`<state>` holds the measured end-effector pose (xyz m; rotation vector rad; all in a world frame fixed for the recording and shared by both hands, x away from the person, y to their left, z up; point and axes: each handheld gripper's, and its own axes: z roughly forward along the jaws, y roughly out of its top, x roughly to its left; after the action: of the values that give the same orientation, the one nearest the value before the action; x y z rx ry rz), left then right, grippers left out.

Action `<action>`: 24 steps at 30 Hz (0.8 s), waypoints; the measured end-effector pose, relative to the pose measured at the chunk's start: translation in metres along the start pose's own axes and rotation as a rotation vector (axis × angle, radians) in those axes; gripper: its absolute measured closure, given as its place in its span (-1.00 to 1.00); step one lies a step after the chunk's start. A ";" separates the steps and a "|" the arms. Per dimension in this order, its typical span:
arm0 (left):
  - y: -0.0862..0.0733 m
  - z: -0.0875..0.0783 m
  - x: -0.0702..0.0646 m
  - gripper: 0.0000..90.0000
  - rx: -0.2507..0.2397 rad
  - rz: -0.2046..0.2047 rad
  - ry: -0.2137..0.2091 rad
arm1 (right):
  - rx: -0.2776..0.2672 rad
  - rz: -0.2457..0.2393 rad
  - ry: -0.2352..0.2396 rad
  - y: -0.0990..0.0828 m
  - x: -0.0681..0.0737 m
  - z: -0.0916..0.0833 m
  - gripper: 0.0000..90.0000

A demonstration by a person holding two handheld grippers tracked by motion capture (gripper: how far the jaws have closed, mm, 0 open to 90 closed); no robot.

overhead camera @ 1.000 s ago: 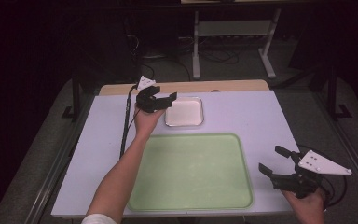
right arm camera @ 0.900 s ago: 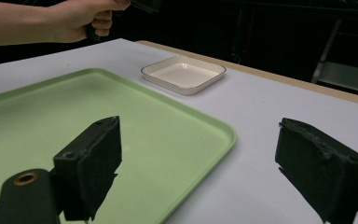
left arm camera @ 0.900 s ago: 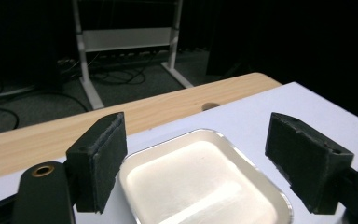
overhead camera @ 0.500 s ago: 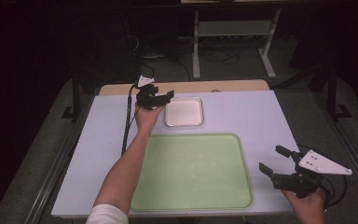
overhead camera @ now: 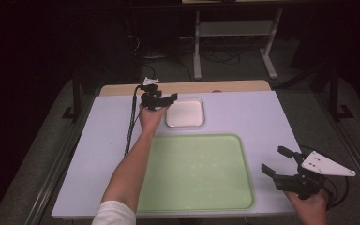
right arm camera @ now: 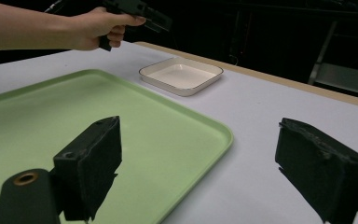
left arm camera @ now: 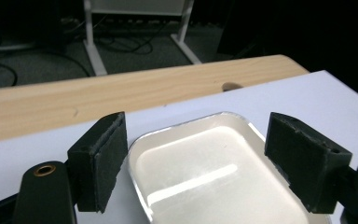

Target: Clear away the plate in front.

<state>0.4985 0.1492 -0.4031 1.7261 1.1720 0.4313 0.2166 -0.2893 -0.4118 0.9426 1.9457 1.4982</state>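
A small white square dish (overhead camera: pixel 185 112) sits at the back middle of the white table. My left gripper (overhead camera: pixel 168 100) hovers at the dish's left edge, open and holding nothing. In the left gripper view the dish (left arm camera: pixel 214 172) lies just ahead, between the spread jaws of that gripper (left arm camera: pixel 196 133). A large light green tray (overhead camera: pixel 197 173), with nothing on it, lies in front of the dish. My right gripper (overhead camera: pixel 273 159) is open just off the tray's right edge. In the right gripper view its jaws (right arm camera: pixel 200 140) frame the tray's corner (right arm camera: pixel 214 135), with the dish (right arm camera: pixel 181 75) farther off.
A wooden strip (overhead camera: pixel 215 86) runs along the table's far edge. The left gripper's black cable (overhead camera: pixel 131 126) trails down the left side of the table. A white metal stand (overhead camera: pixel 234 42) and loose cables are on the dark floor beyond.
The left gripper has shifted slightly and turned a little beside the dish's left edge. The right gripper has stayed in place, still open.
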 end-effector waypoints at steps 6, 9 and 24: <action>-0.008 0.008 0.007 -0.52 0.048 -0.023 0.009 | -0.002 0.001 -0.003 0.000 0.000 -0.001 -0.70; -0.010 0.011 0.010 -0.50 0.064 -0.037 0.009 | -0.003 0.002 -0.004 0.000 -0.001 -0.001 -0.70; -0.021 0.020 0.019 -0.33 0.122 -0.108 0.022 | -0.004 -0.002 0.000 0.001 0.001 -0.001 -0.70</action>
<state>0.5112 0.1562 -0.4347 1.7562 1.3235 0.3192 0.2158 -0.2889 -0.4110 0.9388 1.9422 1.5005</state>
